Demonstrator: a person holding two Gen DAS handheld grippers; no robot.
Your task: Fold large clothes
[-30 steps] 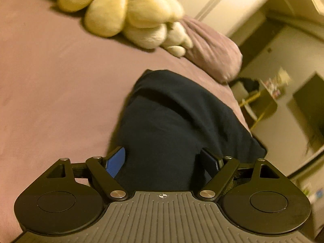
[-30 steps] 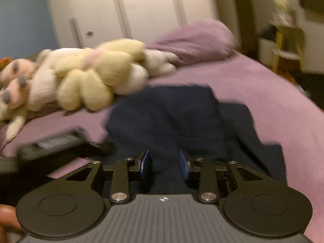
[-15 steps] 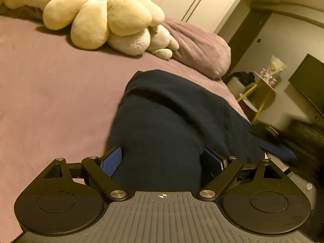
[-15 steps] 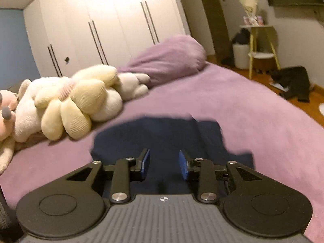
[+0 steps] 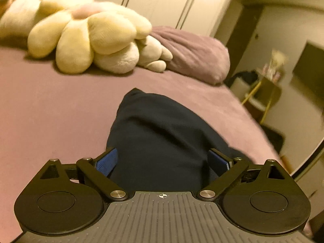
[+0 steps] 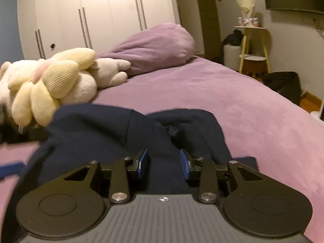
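A dark navy garment (image 5: pixel 162 133) lies bunched on the purple bed (image 5: pixel 50 111). My left gripper (image 5: pixel 163 160) hovers at the garment's near end; its jaws are opening wide, and the blue pads (image 5: pixel 107 162) stand clear of the cloth between them. In the right wrist view the garment (image 6: pixel 91 127) spreads out with creases running into my right gripper (image 6: pixel 164 164). Its blue pads (image 6: pixel 142 162) stand narrowly apart, closed on a thick bunch of that cloth. A blurred blue streak at the left edge of that view looks like a left gripper pad (image 6: pixel 12 167).
Cream plush toys (image 5: pixel 89 40) and a purple pillow (image 5: pixel 192 54) lie at the head of the bed, with white wardrobe doors (image 6: pixel 91 14) behind. A yellow side table (image 6: pixel 255 48) and a dark bag (image 6: pixel 283 83) stand on the floor past the bed's right edge.
The left jaws have spread wider and that hand has rolled and shifted sideways. The right gripper rose, then sank back close onto the garment, which now shows bunched folds.
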